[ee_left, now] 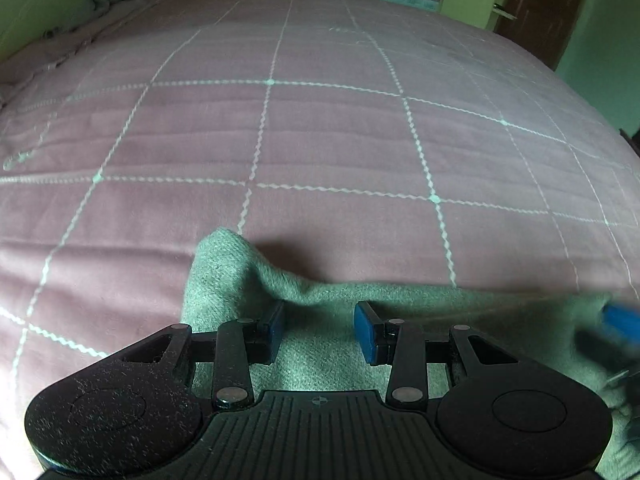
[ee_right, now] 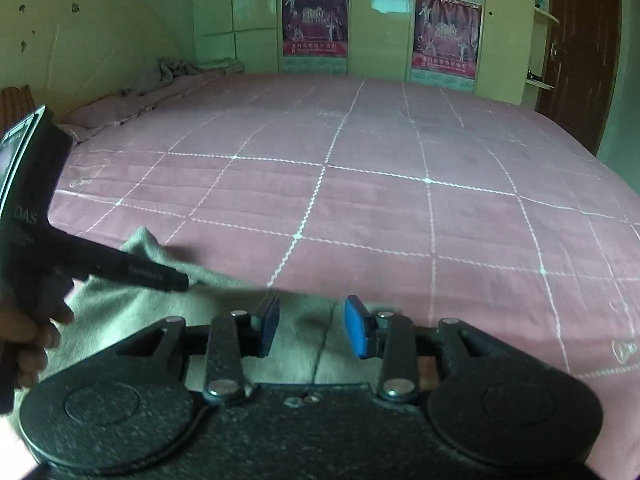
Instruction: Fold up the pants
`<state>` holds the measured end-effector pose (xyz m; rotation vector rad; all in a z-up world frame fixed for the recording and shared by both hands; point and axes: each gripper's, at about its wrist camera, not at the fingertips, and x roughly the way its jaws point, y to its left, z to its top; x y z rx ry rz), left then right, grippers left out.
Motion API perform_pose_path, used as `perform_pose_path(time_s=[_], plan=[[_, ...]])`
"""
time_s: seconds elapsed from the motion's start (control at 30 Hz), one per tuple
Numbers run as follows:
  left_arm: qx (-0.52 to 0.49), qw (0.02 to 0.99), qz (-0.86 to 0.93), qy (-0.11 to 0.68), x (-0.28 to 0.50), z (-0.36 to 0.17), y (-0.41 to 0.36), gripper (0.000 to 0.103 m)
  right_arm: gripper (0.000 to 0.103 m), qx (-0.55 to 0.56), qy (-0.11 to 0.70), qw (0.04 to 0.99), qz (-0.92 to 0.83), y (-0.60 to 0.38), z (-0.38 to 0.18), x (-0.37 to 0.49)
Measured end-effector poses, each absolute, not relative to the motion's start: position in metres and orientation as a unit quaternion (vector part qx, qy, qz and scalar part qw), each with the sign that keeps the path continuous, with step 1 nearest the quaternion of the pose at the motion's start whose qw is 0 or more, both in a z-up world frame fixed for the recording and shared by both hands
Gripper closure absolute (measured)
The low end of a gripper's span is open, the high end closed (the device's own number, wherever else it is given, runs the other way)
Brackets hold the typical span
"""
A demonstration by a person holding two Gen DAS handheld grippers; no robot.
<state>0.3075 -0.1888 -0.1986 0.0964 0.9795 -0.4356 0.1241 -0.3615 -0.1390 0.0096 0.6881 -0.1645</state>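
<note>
1. grey-green pants (ee_left: 240, 280) spread along the near edge of a pink quilted bed cover (ee_left: 320, 140), at 6 o'clock in both wrist views.
2. in the left wrist view, one corner of the pants raised into a peak at about 7 o'clock from centre, with a dark shadow just beside it on the cover.
3. left gripper (ee_left: 320, 326) low over the cloth, blue pads a narrow gap apart, fabric filling that gap; cannot tell whether the pads actually pinch it.
4. right gripper (ee_right: 312, 326) likewise narrow, blue pads apart over the pants, a seam running through the gap toward 6 o'clock; grip on the cloth not clear either.
5. seen from the right wrist at 8 o'clock: the left gripper's black finger lying across the raised cloth, tip touching it, and a hand (ee_right: 28, 336) around its handle at 9 o'clock.
6. blurred blue pad of the right gripper at 3 o'clock in the left wrist view, over the cloth's far end.
7. crumpled blanket (ee_right: 172, 70) at 11 o'clock, posters (ee_right: 314, 20) on green cupboard doors at 12, dark door (ee_right: 580, 52) at 2.
</note>
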Motion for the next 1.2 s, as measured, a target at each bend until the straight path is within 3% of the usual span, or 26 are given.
perform_pose_path(time_s=[0.1,0.43,0.63,0.83,0.97,1.17,1.2], plan=[[0.035,0.857,-0.21,0.469,0.303,-0.197,-0.183,0.064,0.065,-0.014,0.4,0.911,-0.099,-0.368,-0.173,0.139],[0.025,0.86,-0.241,0.449,0.205,-0.185,-0.13,0.064,0.063,0.035,0.316,0.943,-0.1,-0.361,-0.142,0.072],[0.048,0.869,-0.244,0.428,0.144,-0.188,-0.117,0.064,0.061,0.005,0.336,0.936,-0.104,-0.346,-0.177,0.03],[0.025,0.873,-0.229,0.43,0.13,-0.183,-0.102,0.064,0.061,0.018,0.313,0.943,-0.113,-0.334,-0.152,0.019],[0.033,0.875,-0.225,0.428,0.129,-0.185,-0.106,0.064,0.059,-0.005,0.359,0.927,-0.108,-0.331,-0.175,0.023],[0.026,0.877,-0.224,0.425,0.128,-0.189,-0.106,0.064,0.057,-0.012,0.37,0.922,-0.116,-0.324,-0.168,0.026],[0.025,0.877,-0.224,0.423,0.127,-0.189,-0.106,0.064,0.052,-0.015,0.367,0.923,-0.117,-0.321,-0.166,0.024]])
